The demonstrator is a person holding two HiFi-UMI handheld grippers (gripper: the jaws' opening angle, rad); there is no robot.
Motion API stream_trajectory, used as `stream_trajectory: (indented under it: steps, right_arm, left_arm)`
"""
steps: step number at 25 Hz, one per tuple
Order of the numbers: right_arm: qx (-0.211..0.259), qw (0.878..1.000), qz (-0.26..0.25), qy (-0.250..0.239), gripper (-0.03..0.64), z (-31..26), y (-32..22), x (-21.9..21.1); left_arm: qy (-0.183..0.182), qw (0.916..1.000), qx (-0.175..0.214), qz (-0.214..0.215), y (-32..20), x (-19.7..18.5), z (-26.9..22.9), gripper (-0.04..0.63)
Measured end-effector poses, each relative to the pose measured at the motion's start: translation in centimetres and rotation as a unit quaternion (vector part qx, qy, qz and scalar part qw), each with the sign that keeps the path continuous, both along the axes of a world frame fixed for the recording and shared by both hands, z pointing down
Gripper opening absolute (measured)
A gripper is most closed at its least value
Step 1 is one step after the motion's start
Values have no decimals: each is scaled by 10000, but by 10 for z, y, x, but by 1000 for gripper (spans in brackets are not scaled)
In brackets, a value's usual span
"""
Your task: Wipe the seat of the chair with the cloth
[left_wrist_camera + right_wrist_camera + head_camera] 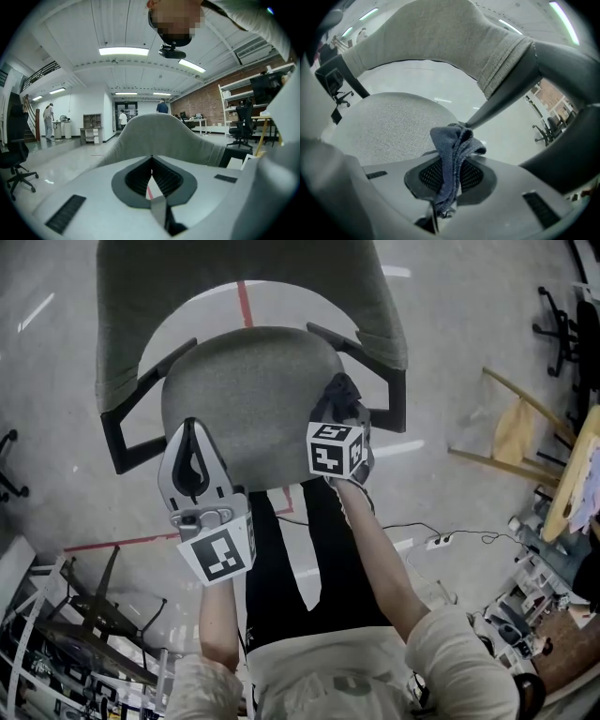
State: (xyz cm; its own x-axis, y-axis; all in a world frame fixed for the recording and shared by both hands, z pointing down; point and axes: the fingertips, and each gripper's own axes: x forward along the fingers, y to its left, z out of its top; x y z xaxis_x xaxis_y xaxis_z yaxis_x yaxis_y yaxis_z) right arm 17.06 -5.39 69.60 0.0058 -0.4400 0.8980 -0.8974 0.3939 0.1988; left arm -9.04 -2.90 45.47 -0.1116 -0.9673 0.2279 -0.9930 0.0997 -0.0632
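The right gripper [457, 140] is clamped on the cloth [451, 161], which bunches up past the jaw tips. It sits over the right rim of the seat [248, 390], just beside the armrest [380, 381]; whether the cloth touches the fabric I cannot tell. The left gripper [151, 158] has its jaws together on nothing and hangs over the seat's front left edge. This looks like the wiping stroke at its right limit. Next, the cloth needs pressing flat and dragging left across the seat.
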Motion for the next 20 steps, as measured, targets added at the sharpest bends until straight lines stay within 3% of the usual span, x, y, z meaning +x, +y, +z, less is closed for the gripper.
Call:
stream_trajectory:
  steps: [9, 15, 20]
  right_arm:
    - [65, 9990, 82, -440, 57, -20, -5, -5]
    - [813, 9894, -51, -1199, 57, -93, -34, -44]
    - [1632, 9668, -229, -1953, 57, -179, -65, -83]
  left_arm:
    - [166, 9998, -64, -107, 2, -11, 4, 15]
    - [115, 9996, -66, -249, 9, -32, 1, 15]
    - [79, 9992, -13, -396, 15, -44, -1, 15]
